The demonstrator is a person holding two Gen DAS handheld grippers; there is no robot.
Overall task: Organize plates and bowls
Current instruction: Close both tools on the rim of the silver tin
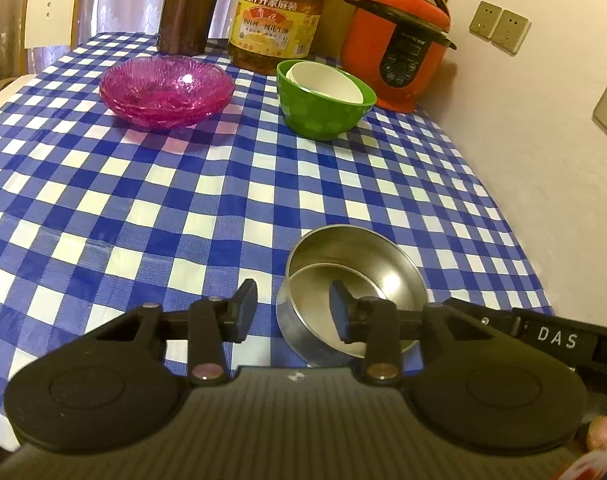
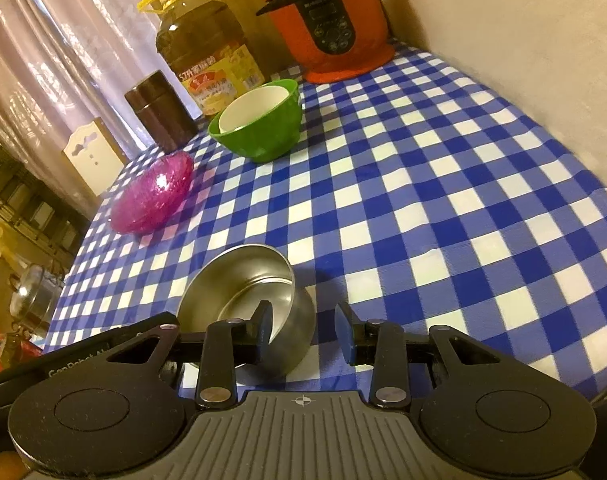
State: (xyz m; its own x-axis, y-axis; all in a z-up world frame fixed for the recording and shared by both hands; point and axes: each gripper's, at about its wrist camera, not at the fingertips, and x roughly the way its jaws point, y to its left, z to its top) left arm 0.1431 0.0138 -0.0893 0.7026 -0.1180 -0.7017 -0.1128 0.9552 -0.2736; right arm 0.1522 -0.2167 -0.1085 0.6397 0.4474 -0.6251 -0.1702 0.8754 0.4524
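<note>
Left wrist view: the left gripper (image 1: 293, 312) is seen low over the blue-and-white checked tablecloth (image 1: 143, 200), fingers part-spread w/ a clear gap between the pads; the wall of the steel bowl (image 1: 355, 280) stands in that gap, the right finger (image 1: 341, 312) reaching inside the bowl & the left finger (image 1: 245, 308) outside it over the cloth. No firm pinch can be made out – pads are not seen pressing the rim. A second, smaller steel bowl appears nested inside the first. Further back, a stack of pink glass plates (image 1: 165, 90) sits to the left, and a green bowl (image 1: 323, 100) w/ a white bowl (image 1: 325, 82) nested in it to the right, well apart from the steel pair. Behind them: a brown canister (image 1: 189, 10), an oil bottle (image 1: 279, 16), a red rice cooker (image 1: 397, 40). Right wrist view: the right gripper (image 2: 303, 336) is seen at the near edge of the same bowl (image 2: 243, 292), fingers part-spread – the left finger (image 2: 261, 332) inside the bowl, the right finger (image 2: 347, 336) outside on the cloth side, rim wall between them; contact w/ the pads cannot be told. The bowl looks tilted toward the camera. The pink plates (image 2: 153, 196) lie left, the green bowl (image 2: 259, 128) w/ white bowl (image 2: 255, 108) beyond, near the bottle (image 2: 207, 56) & cooker (image 2: 331, 24).
</note>
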